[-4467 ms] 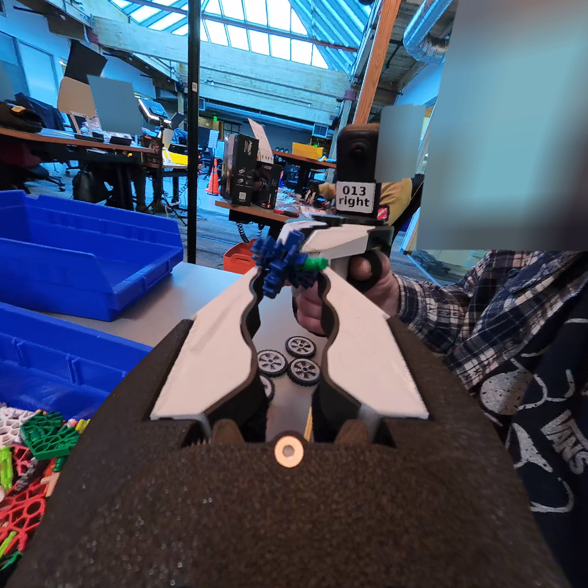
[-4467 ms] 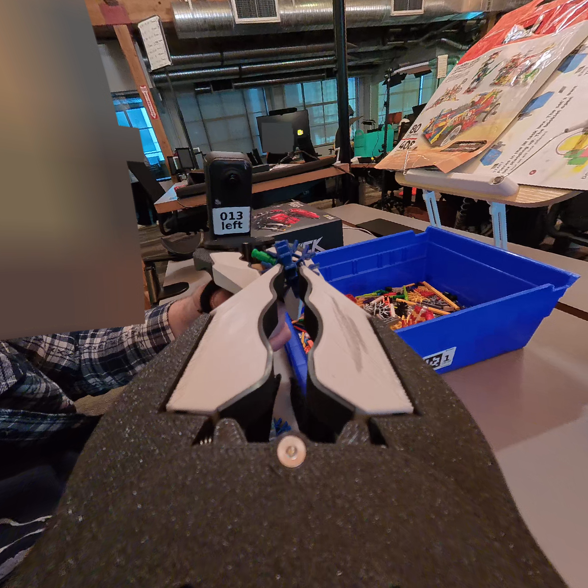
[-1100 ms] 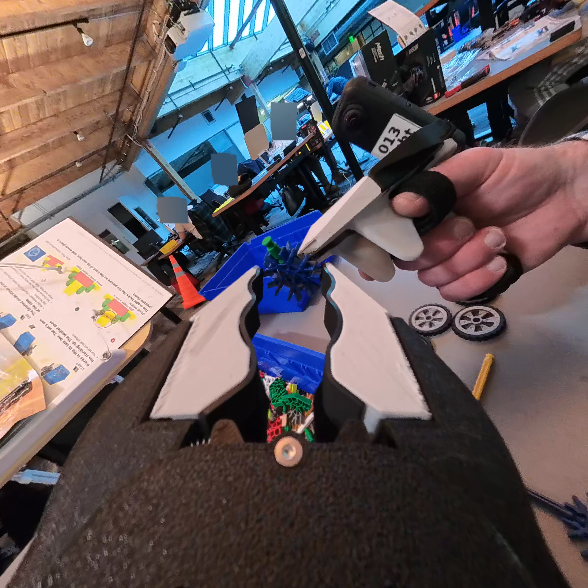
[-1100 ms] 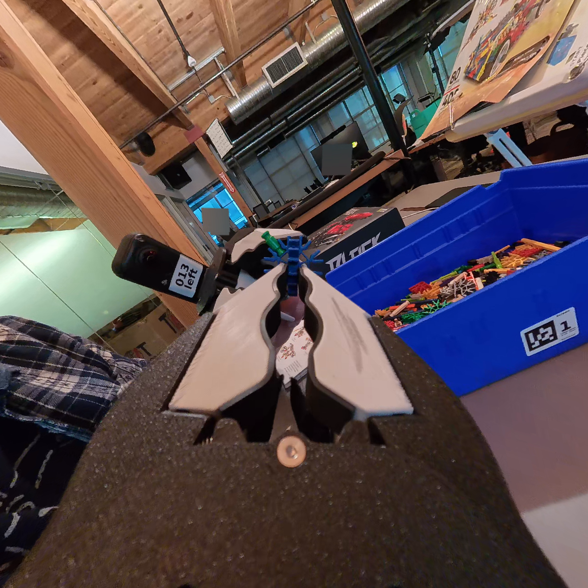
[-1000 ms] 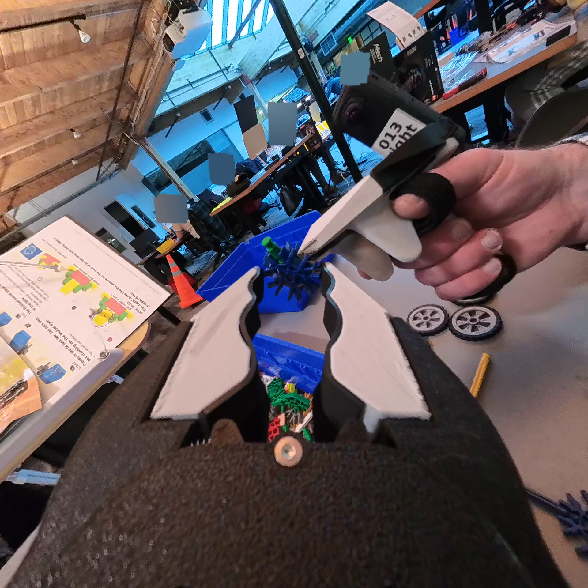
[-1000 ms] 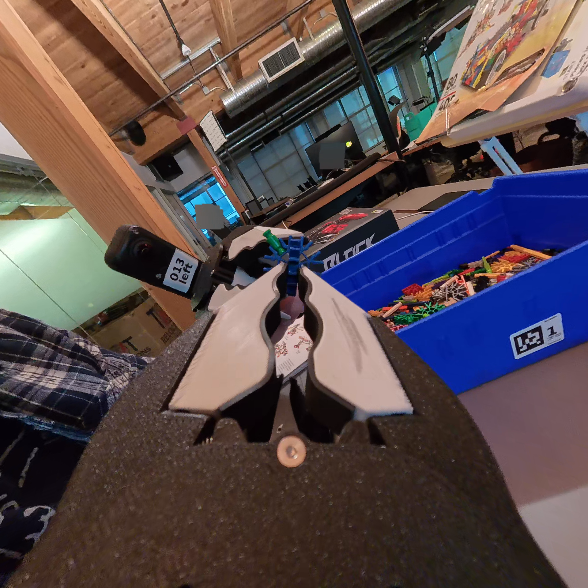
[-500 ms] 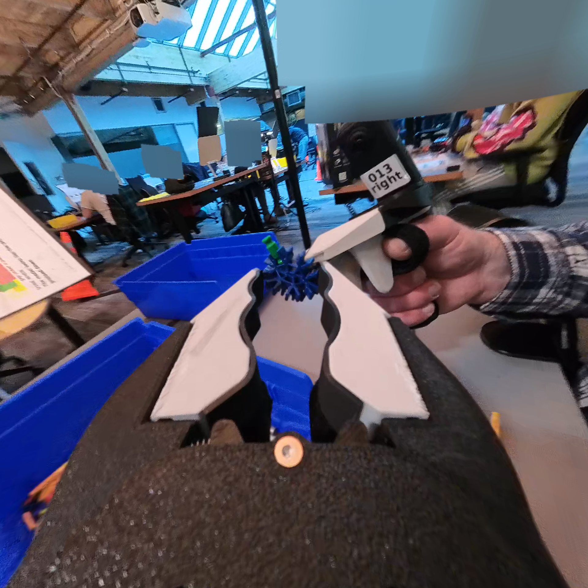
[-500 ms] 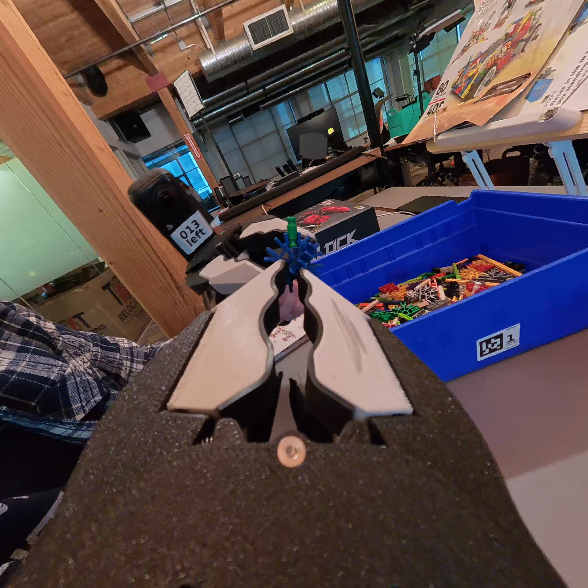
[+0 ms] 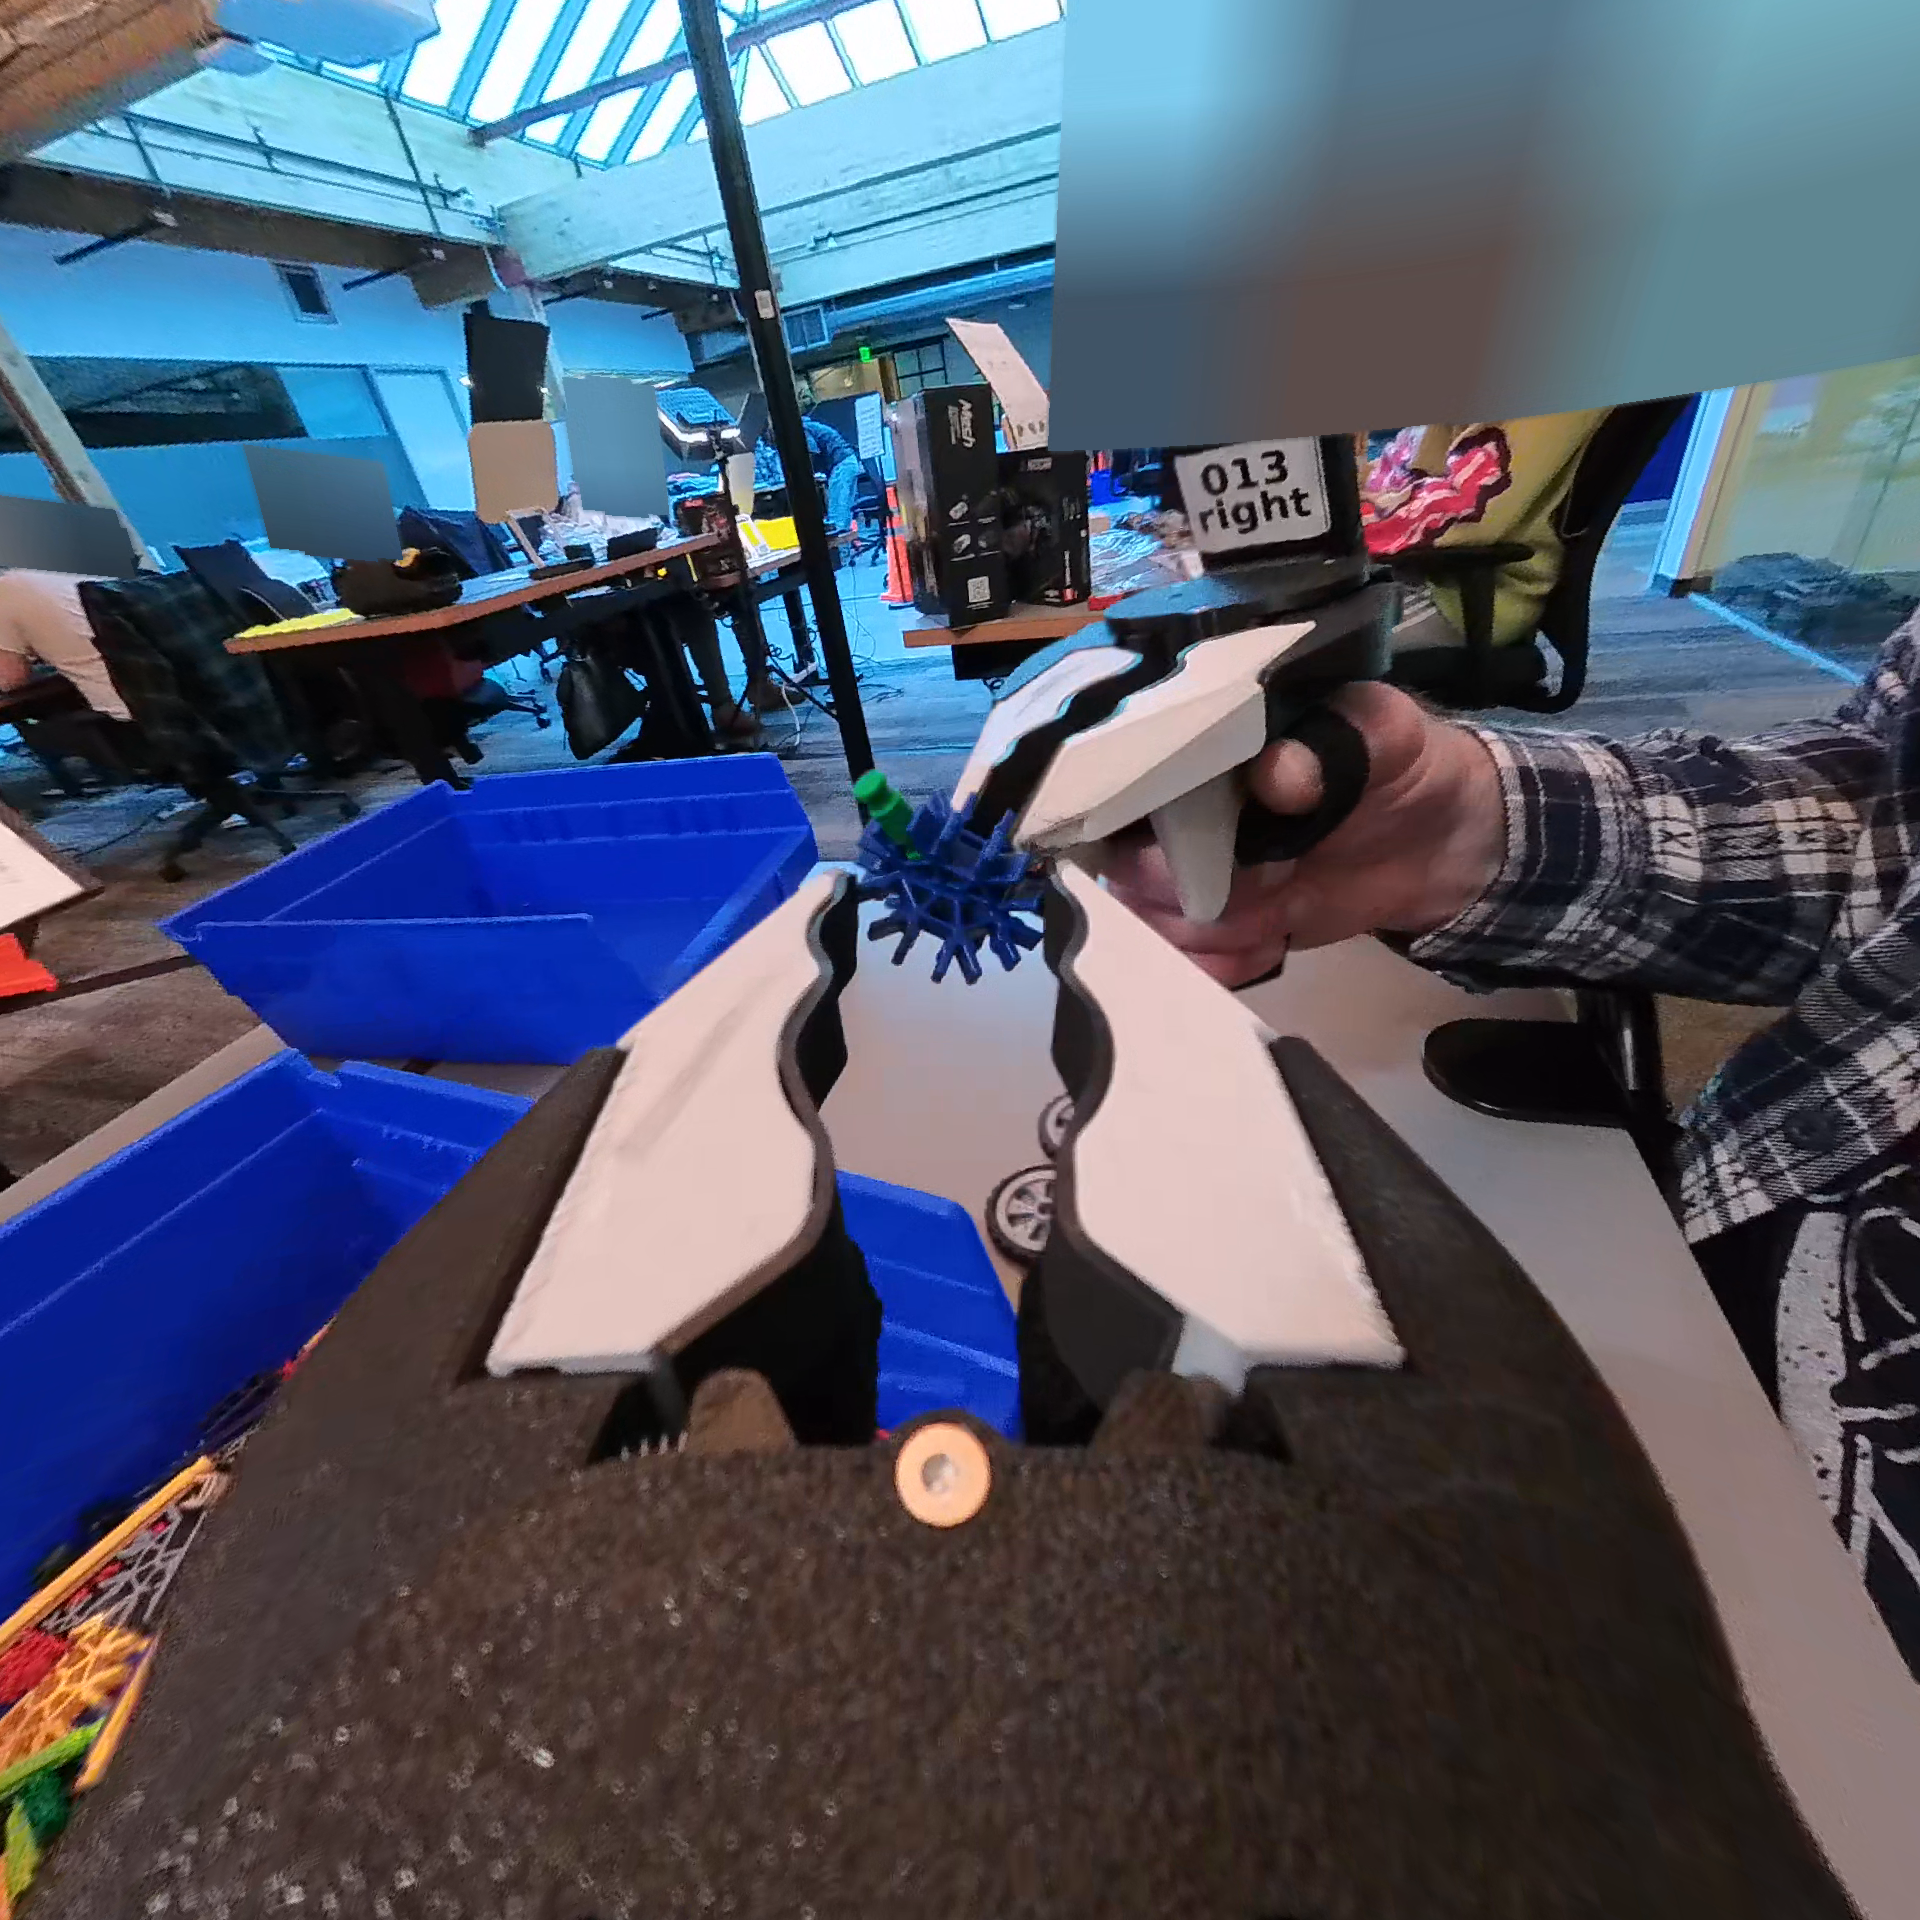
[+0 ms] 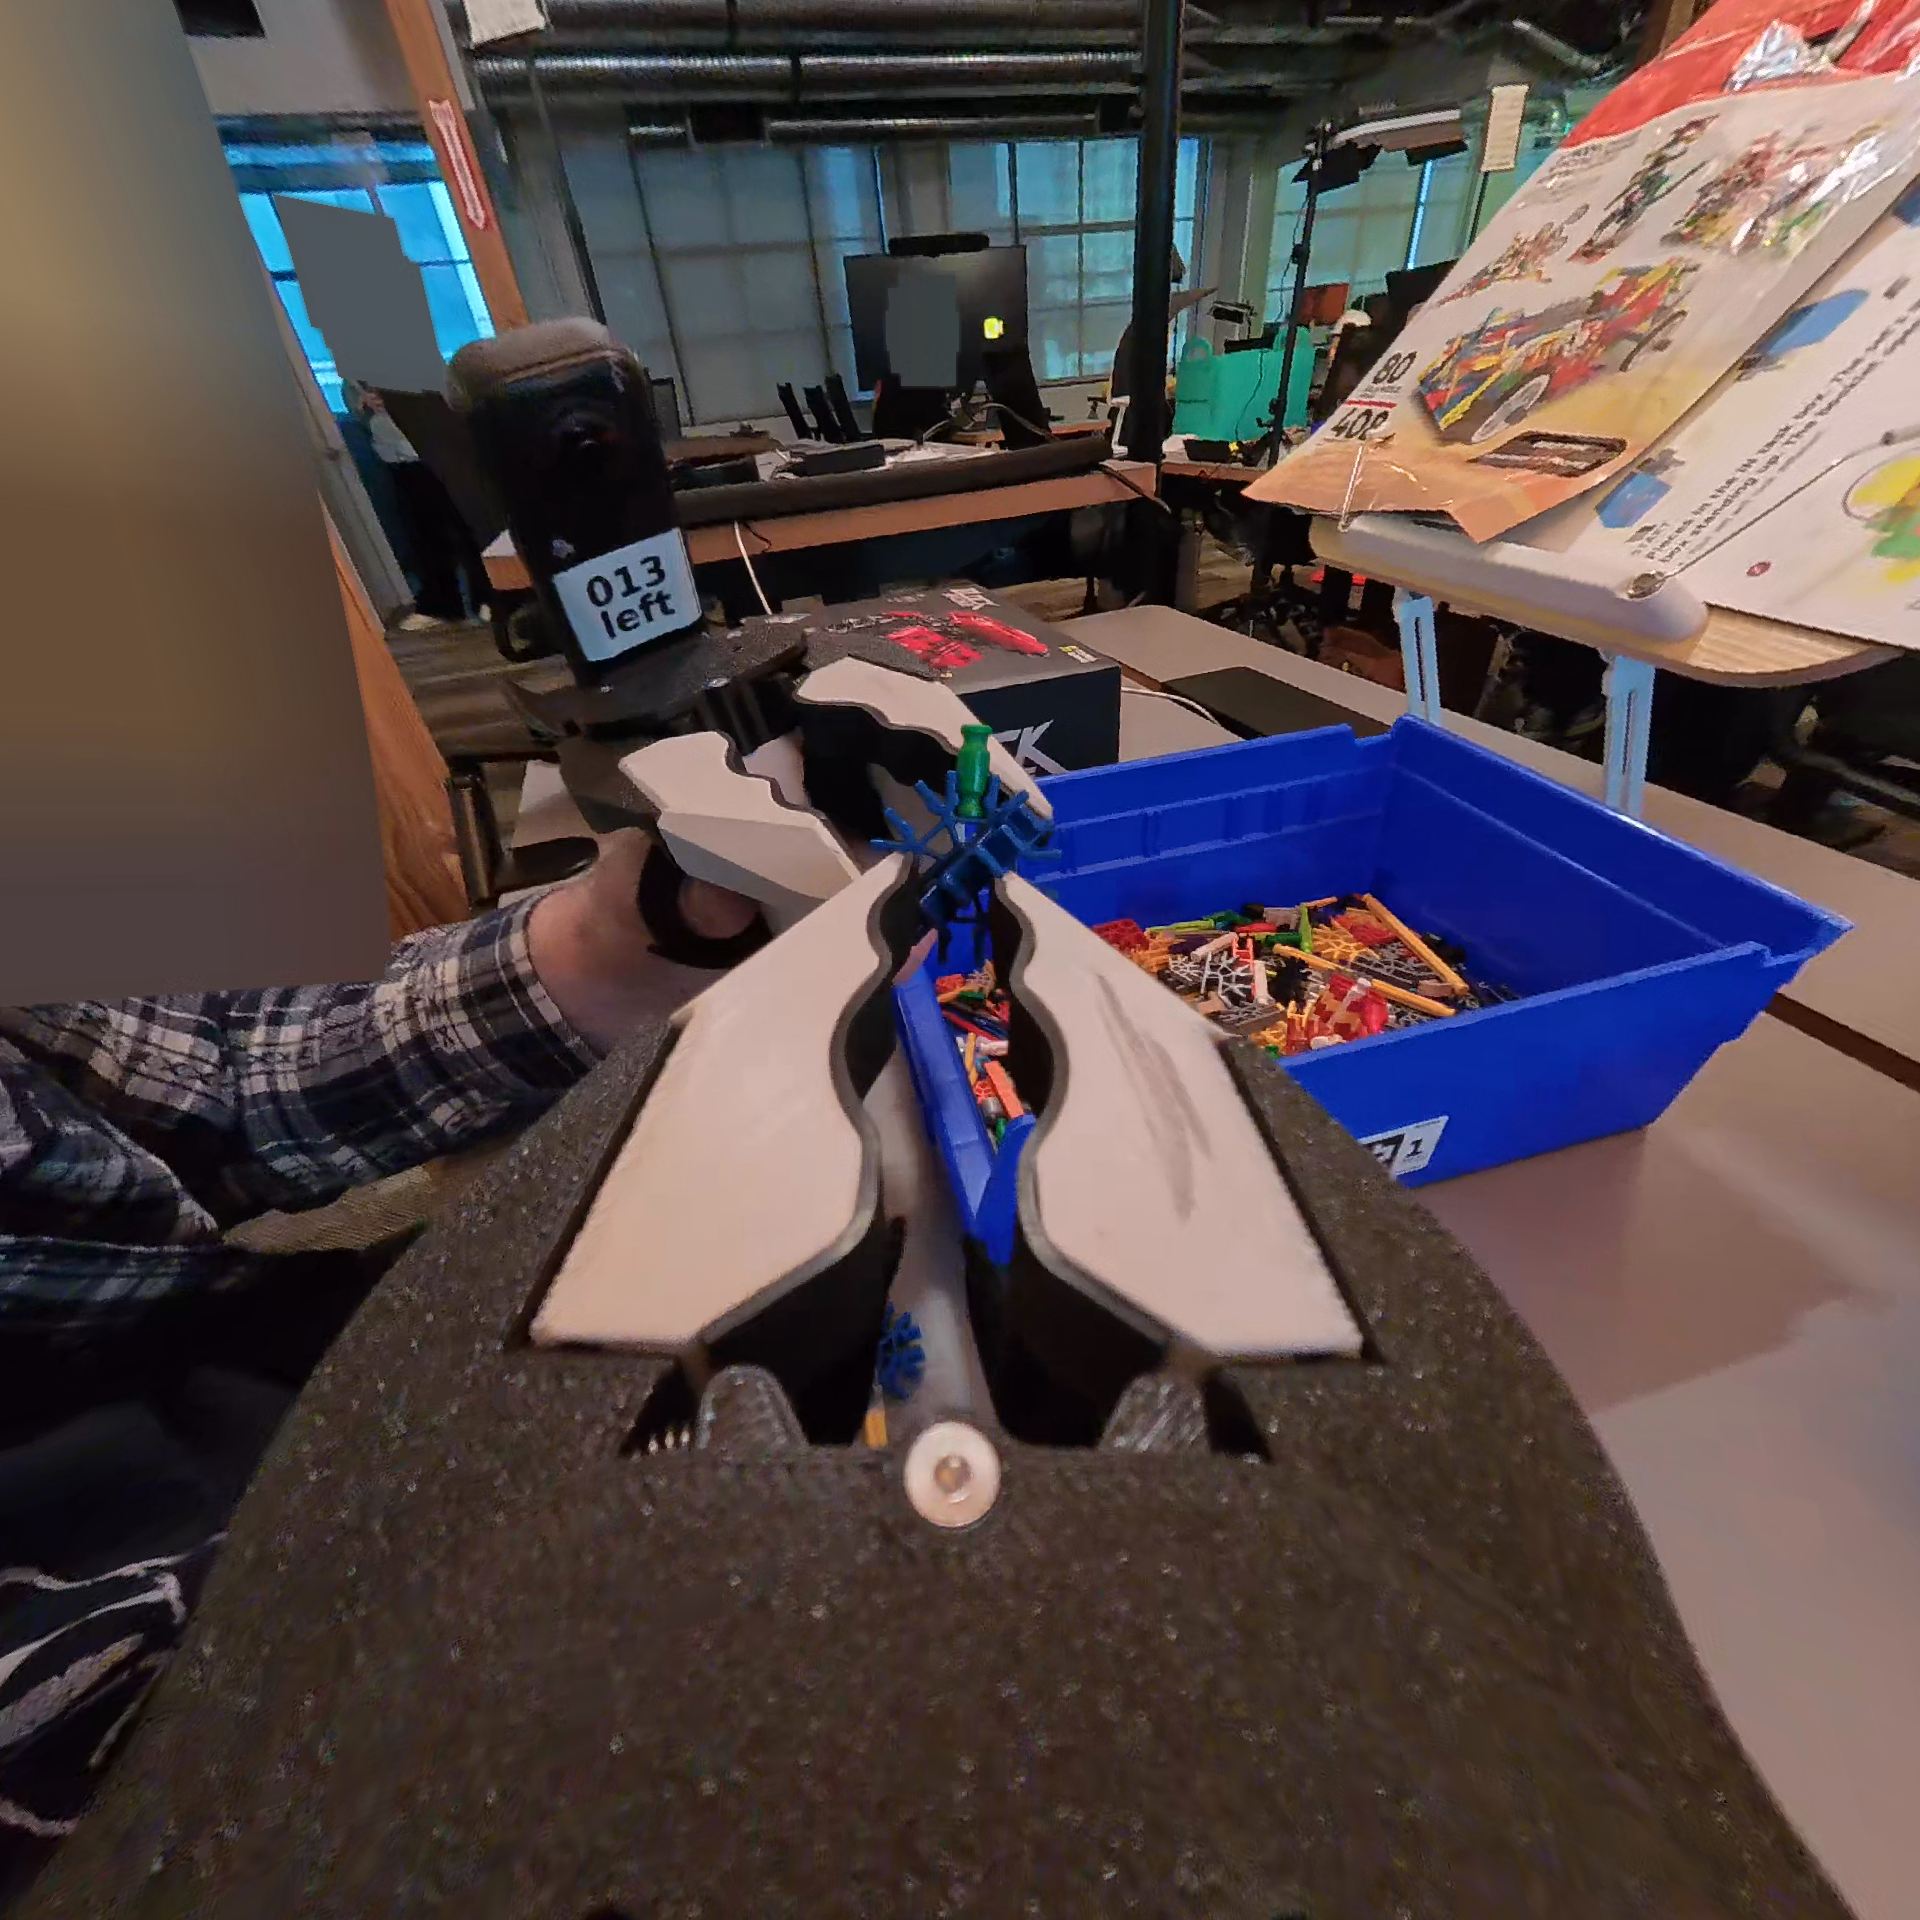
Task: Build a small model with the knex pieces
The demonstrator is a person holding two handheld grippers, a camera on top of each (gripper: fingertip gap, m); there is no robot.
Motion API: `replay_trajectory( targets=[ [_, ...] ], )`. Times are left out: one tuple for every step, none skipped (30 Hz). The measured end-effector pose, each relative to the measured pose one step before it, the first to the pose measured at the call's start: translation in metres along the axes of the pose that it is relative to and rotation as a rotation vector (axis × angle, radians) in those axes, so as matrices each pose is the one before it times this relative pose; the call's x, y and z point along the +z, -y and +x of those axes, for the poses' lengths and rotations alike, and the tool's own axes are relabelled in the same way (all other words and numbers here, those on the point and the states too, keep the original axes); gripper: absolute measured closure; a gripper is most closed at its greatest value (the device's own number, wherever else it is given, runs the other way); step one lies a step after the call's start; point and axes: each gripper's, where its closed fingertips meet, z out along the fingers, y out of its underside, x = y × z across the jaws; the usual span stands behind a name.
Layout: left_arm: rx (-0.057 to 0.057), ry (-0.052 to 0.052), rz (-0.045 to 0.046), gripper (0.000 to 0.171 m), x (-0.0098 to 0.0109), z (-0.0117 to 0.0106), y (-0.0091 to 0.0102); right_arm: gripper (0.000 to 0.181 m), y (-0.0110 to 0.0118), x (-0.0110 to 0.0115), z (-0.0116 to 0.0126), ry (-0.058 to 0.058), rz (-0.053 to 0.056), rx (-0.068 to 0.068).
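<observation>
- Blue snowflake-shaped plastic connector cluster (image 9: 951, 899) with a short green rod (image 9: 881, 802) sits at frame centre in both wrist views, held in the air above the grey table (image 9: 1538, 1226).
- Right gripper (image 10: 951, 883): jaws nearly closed, pinching the lower edge of the cluster (image 10: 961, 847); the green rod (image 10: 975, 767) points straight up out of it.
- Left gripper (image 9: 951, 914): jaws part-open, a finger on each side of the cluster; contact with either finger is too close to call.
- Key relation: the two grippers meet tip to tip at the cluster, the right one entering the left view from the upper right.
- Hidden: the cluster's lower half behind the right fingers; small wheels (image 9: 1023, 1210) mostly behind the left finger.
- Blue plastic bin of mixed coloured parts (image 10: 1558, 1049) lies just beyond, centre right.
</observation>
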Motion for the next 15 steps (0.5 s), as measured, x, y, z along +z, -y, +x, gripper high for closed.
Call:
replay_trajectory(
  targets=[
    [0.0044,-0.0058,-0.00122,0.139,-0.00031,0.00051,-0.00037,0.169,-0.00026,-0.00015,-0.00072,-0.0033,-0.0071,-0.0175],
    [-0.0003,-0.0073,0.00190,0.138,-0.00039,0.00079,-0.00007,0.169,-0.00034,-0.00008,-0.00074,-0.0029,-0.0087,-0.0182],
    [-0.0069,-0.0085,0.00408,0.138,-0.00012,0.00079,0.00024,0.167,0.00042,-0.00037,-0.00018,-0.0041,-0.0051,-0.0117],
    [-0.0027,-0.0072,0.00268,0.139,-0.00033,0.00069,0.00031,0.161,0.00044,-0.00054,0.00140,-0.0122,-0.0037,-0.0102],
    [0.0147,0.0064,-0.01046,0.138,-0.00023,-0.00042,-0.00113,0.162,-0.00079,-0.00060,0.00097,-0.0075,-0.0114,-0.0154],
    [0.0260,0.0114,-0.01700,0.138,-0.00009,-0.00048,-0.00145,0.162,-0.00095,-0.00080,0.00007,-0.0025,-0.0141,-0.0221],
    [0.0228,0.0004,-0.01902,0.138,-0.00012,0.00095,-0.00142,0.161,-0.00069,-0.00097,0.00050,-0.0109,-0.0121,-0.0338],
    [0.0117,-0.0171,-0.01603,0.138,0.00010,0.00291,-0.00110,0.159,-0.00067,-0.00068,0.00019,-0.0136,-0.0136,-0.0385],
    [0.0059,-0.0094,-0.00896,0.138,-0.00004,0.00170,-0.00053,0.158,-0.00082,-0.00028,-0.00102,-0.0032,-0.0134,-0.0325],
    [0.0091,-0.0001,-0.00742,0.138,-0.00050,0.00020,-0.00043,0.158,-0.00117,-0.00006,-0.00114,0.0016,-0.0140,-0.0265],
    [0.0073,-0.0099,-0.01314,0.138,-0.00060,0.00152,-0.00124,0.154,-0.00151,0.00013,0.00028,-0.0052,-0.0136,-0.0228],
    [0.0063,-0.0185,-0.01375,0.138,-0.00066,0.00278,-0.00132,0.153,-0.00119,-0.00002,-0.00029,0.0005,-0.0080,-0.0170],
    [0.0109,-0.0085,-0.00620,0.138,-0.00059,0.00184,-0.00032,0.153,-0.00061,0.00018,-0.00239,0.0148,-0.0023,-0.0086],
    [0.0068,-0.0050,-0.00472,0.138,-0.00030,0.00127,-0.00007,0.154,0.00034,0.00037,-0.00317,0.0153,0.0032,-0.0064],
    [0.0054,-0.0190,-0.00878,0.138,0.00017,0.00340,-0.00073,0.154,0.00004,0.00080,-0.00235,0.0065,0.0021,-0.0120]
  ],
)
